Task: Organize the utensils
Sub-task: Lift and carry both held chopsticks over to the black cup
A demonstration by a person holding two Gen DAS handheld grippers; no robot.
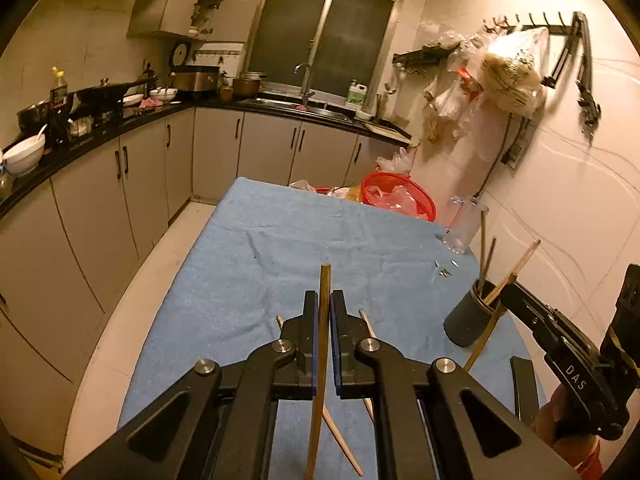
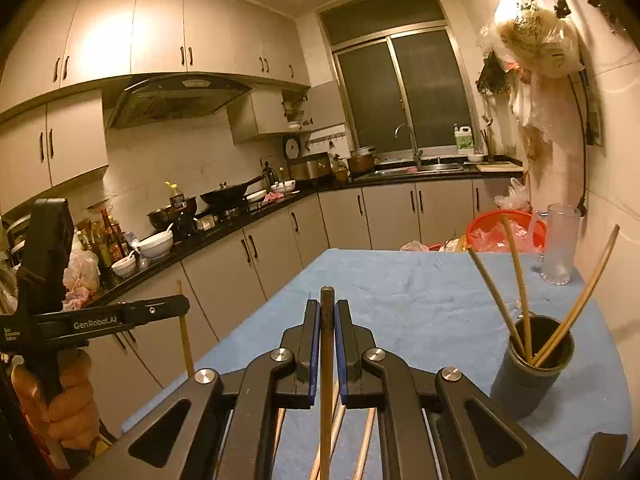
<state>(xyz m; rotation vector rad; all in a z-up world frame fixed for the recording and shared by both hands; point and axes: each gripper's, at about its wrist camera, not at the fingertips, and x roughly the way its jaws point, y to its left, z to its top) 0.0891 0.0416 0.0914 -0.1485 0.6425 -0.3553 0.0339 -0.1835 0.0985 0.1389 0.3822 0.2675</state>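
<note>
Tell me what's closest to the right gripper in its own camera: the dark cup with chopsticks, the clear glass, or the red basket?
1. dark cup, close on the right of the right gripper.
2. clear glass, farther back by the wall.
3. red basket, beyond the table's far edge.

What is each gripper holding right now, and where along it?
Left gripper clamps a chopstick below its upper end. Right gripper clamps a darker chopstick just below its top end.
</note>
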